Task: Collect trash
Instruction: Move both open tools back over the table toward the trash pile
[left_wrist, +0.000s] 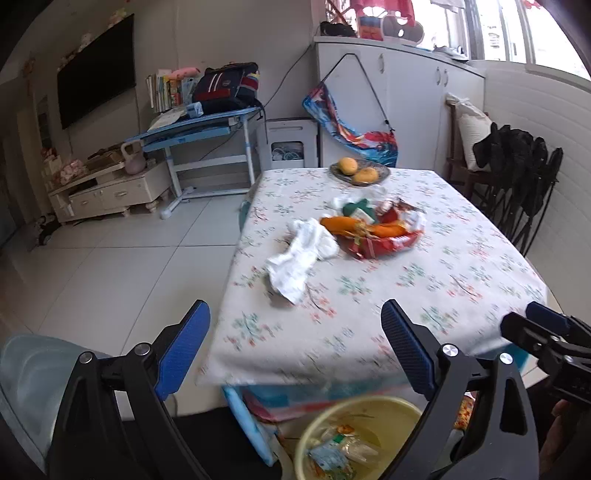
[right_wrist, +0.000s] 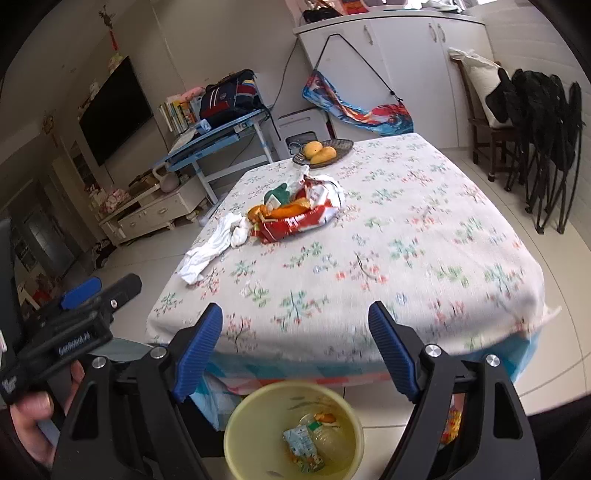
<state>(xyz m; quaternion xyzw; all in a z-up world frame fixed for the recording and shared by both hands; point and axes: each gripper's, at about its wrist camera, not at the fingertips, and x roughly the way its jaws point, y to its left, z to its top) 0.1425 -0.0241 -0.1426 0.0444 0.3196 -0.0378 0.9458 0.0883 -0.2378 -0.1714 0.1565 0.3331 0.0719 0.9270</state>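
Left wrist view: the left tongs gape wide and empty over the near edge of the desk. The right tongs are likewise wide apart, holding nothing. Wrappers and a crumpled tissue lie mid-desk, toward its far-left side; the yellow bin stands on the floor below the near edge.

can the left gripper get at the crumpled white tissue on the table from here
Probably yes. The left gripper is open and empty, and only bare tablecloth lies between it and the white tissue, near the table's left edge. It needs a forward reach.
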